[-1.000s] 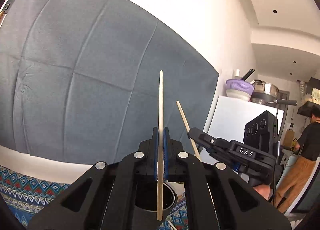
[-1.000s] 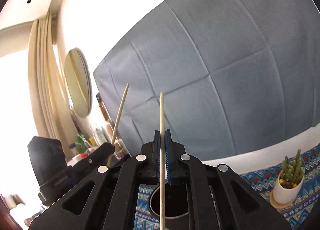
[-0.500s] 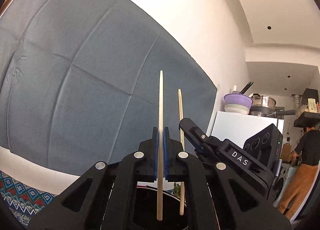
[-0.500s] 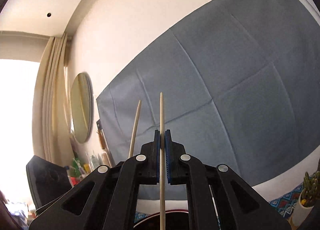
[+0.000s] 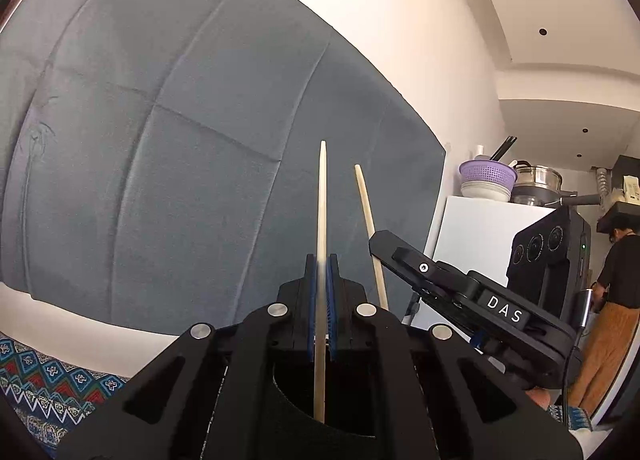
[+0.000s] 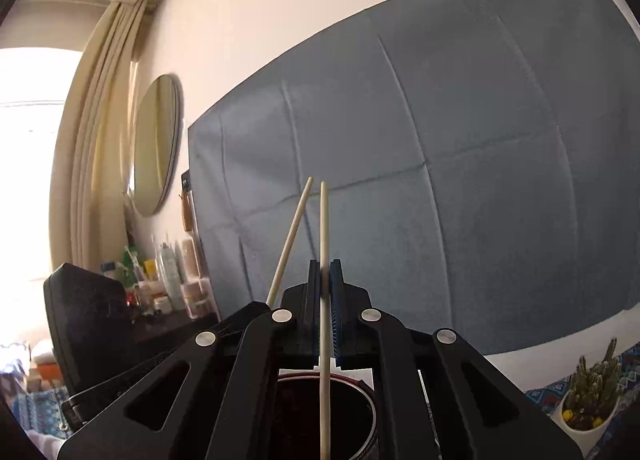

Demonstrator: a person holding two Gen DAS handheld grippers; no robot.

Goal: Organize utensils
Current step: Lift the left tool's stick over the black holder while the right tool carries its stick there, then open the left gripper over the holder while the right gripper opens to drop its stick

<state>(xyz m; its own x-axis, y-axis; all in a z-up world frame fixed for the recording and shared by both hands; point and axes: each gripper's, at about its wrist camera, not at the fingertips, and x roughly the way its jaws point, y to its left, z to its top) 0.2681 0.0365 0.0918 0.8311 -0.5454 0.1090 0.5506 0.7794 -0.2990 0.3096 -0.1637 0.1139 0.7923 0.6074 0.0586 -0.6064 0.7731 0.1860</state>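
Observation:
My left gripper [image 5: 321,260] is shut on a pale wooden chopstick [image 5: 322,200] that stands upright, its tip up. Just to its right, my right gripper [image 5: 376,246] is shut on a second chopstick [image 5: 366,204], which leans slightly left. In the right wrist view my right gripper [image 6: 325,264] clamps its chopstick [image 6: 324,220] upright. The stick's lower end hangs inside a dark round cup with a metal rim [image 6: 371,408] directly below. The left-hand chopstick [image 6: 294,236] slants in from the left, and the two tips nearly meet.
A patterned tablecloth [image 5: 44,376] covers the table, and a blue-grey cloth [image 6: 460,180] hangs on the wall behind. A small potted cactus [image 6: 592,396] stands at the right. A white fridge [image 5: 472,228], a person [image 5: 618,300], a round mirror [image 6: 156,144] and bottles [image 6: 172,272] lie beyond.
Both grippers have sunk with their chopsticks. The cup now fills the space under the right gripper. The two sticks have drawn closer together, and the right gripper has rolled.

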